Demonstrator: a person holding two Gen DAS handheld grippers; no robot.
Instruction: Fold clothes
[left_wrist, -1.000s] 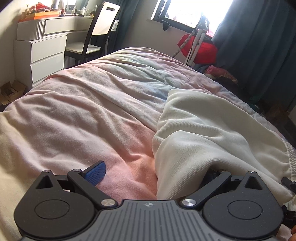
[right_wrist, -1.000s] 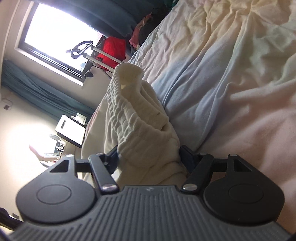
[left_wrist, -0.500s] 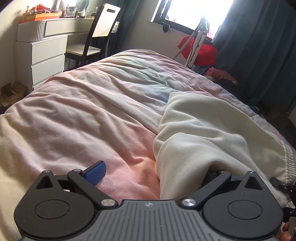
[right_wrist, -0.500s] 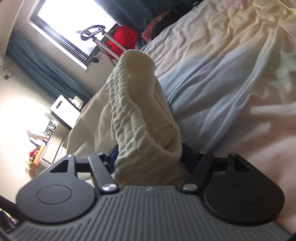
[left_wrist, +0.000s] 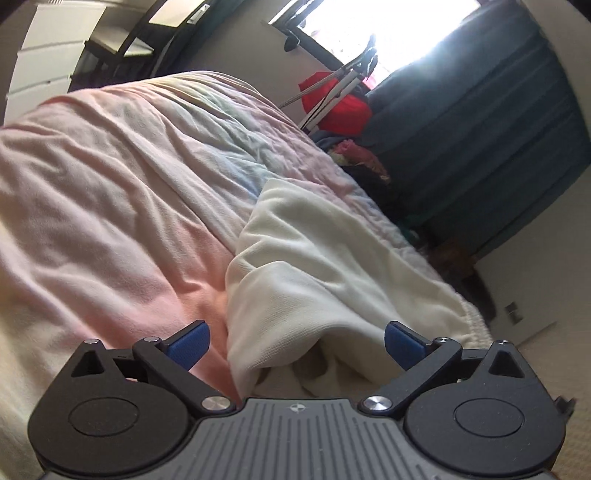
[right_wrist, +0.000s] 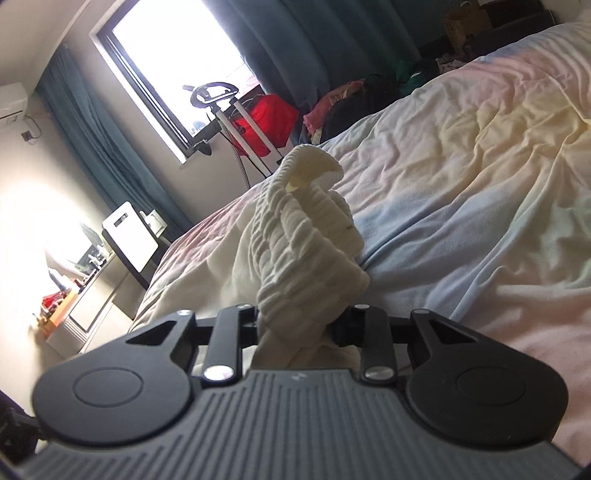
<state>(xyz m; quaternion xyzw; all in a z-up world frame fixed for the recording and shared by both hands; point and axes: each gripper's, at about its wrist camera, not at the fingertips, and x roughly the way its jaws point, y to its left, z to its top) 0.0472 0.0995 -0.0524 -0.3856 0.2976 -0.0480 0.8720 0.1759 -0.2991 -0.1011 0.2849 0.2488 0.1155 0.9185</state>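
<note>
Cream ribbed fabric bunches between my right gripper (right_wrist: 295, 326), whose jaws have just been closing and now pinch the waistband (right_wrist: 310, 236) of the cream garment (left_wrist: 317, 266); my left gripper (left_wrist: 293, 343) stands wide, its blue pads (left_wrist: 188, 345) straddling a loose fold, apparently not pressing it; the garment lies rumpled on the pastel duvet (left_wrist: 110, 192), so I judge folding barely begun; flattening and every fold remain.

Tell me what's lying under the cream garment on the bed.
The cream garment lies on a pastel pink-and-blue bedspread, which shows all around it. Whatever sits directly beneath its folds is covered and cannot be seen.
</note>
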